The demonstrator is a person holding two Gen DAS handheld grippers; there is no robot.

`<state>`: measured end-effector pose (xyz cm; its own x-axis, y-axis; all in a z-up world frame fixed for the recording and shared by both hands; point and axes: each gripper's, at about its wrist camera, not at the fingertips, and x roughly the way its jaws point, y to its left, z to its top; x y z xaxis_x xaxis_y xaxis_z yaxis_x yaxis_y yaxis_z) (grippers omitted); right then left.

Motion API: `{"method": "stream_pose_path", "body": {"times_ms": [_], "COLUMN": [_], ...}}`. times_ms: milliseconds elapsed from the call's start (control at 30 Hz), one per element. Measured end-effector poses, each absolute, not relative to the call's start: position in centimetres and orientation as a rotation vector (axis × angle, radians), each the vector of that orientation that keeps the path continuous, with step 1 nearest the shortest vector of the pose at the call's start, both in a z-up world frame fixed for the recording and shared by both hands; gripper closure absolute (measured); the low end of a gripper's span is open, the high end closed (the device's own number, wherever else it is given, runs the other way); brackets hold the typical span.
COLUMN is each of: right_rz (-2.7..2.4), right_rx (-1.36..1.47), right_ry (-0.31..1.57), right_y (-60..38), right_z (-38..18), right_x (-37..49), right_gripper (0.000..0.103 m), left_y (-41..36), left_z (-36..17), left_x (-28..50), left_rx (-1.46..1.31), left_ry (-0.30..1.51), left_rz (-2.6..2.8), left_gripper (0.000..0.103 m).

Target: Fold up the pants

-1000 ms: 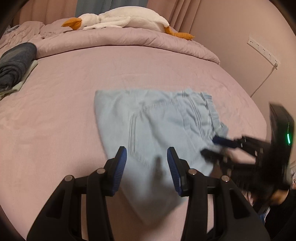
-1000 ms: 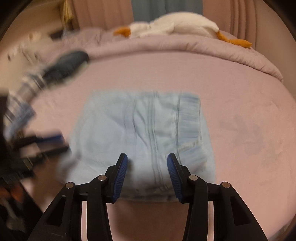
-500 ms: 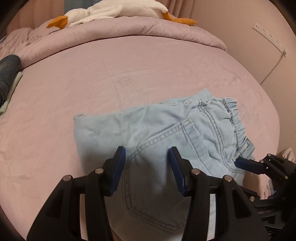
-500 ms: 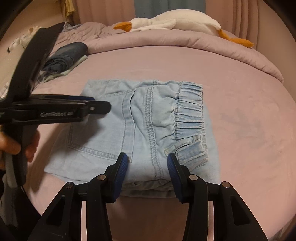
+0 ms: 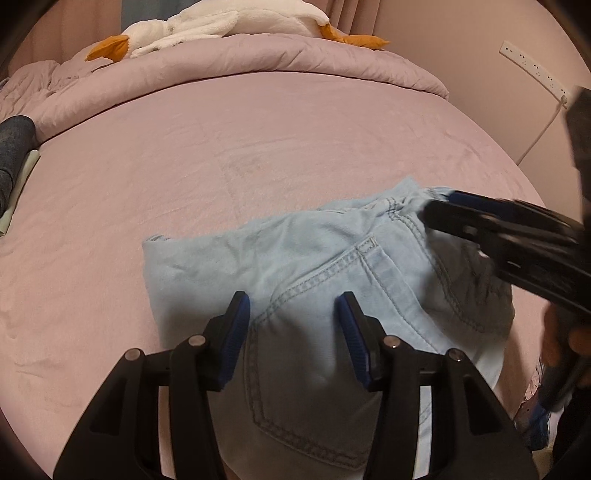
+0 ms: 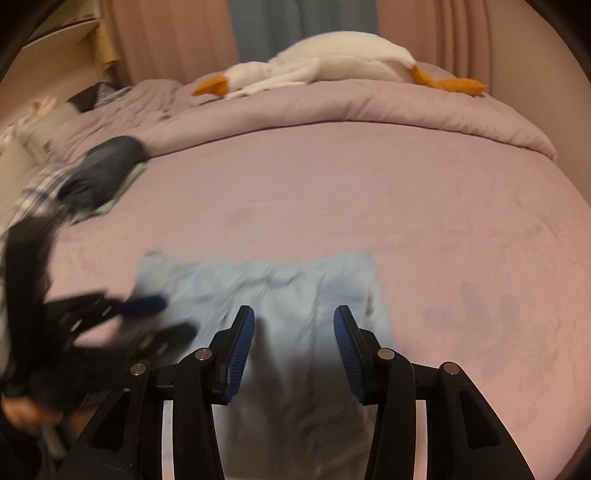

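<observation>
Pale blue denim pants (image 5: pixel 325 280), folded into a compact bundle, lying on the near part of a dusty-pink bedsheet (image 5: pixel 258 147), near edge of the bundle apparently overhanging the bed's near edge. Back pocket stitching and seam facing up; elastic waistband end toward the right.

Left gripper (image 5: pixel 291 332): jaws spread apart, holding nothing, poised over the pocket area. Right gripper (image 6: pixel 293 343): jaws likewise apart, empty, over the near right portion of the bundle; right wrist view motion-blurred, so contact with cloth cannot be told. In the left wrist view, right gripper seen from the side at the waistband end, blurred.

Handling judgement: soft, light, limp fabric; stacked layers likely to slide or spring apart if only the top one is pinched. Thick seams and gathered waistband stiffer, better bite for the blue ribbed pads (image 5: pixel 236 332). Best hold probably at the folded edges, all layers pinched together, one gripper at each end. Fold appears largely done; squaring up or moving the bundle probably what remains.

Elsewhere: white plush goose with orange beak and feet (image 5: pixel 221 26) on the rolled pink duvet (image 5: pixel 258 62) at the far side; dark folded clothes (image 6: pixel 99 173) well apart at far left.
</observation>
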<state>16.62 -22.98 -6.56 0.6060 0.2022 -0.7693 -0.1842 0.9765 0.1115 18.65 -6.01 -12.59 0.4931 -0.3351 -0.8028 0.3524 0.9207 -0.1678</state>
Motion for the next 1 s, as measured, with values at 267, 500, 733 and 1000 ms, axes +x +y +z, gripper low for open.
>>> {"method": "stream_pose_path", "body": {"times_ms": [267, 500, 733, 1000], "right_rz": [0.204, 0.196, 0.18, 0.141], "right_rx": [0.081, 0.006, -0.147, -0.146], "right_ry": [1.015, 0.881, 0.909, 0.969], "right_y": [-24.2, -24.1, -24.0, -24.7], "right_z": [-9.0, -5.7, -6.7, -9.2], "right_x": [18.3, 14.8, 11.2, 10.3], "right_gripper": [0.05, 0.05, 0.05, 0.05], "left_y": [-6.4, -6.5, -6.5, -6.6], "left_z": [-12.6, -12.6, -12.7, -12.6], "left_x": [18.7, 18.8, 18.8, 18.7], "left_rx": [0.036, 0.04, 0.042, 0.052], "left_ry": [0.969, 0.971, 0.971, 0.976], "left_rz": [-0.413, -0.409, -0.411, -0.407], "left_gripper": [0.052, 0.052, 0.052, 0.053]}}
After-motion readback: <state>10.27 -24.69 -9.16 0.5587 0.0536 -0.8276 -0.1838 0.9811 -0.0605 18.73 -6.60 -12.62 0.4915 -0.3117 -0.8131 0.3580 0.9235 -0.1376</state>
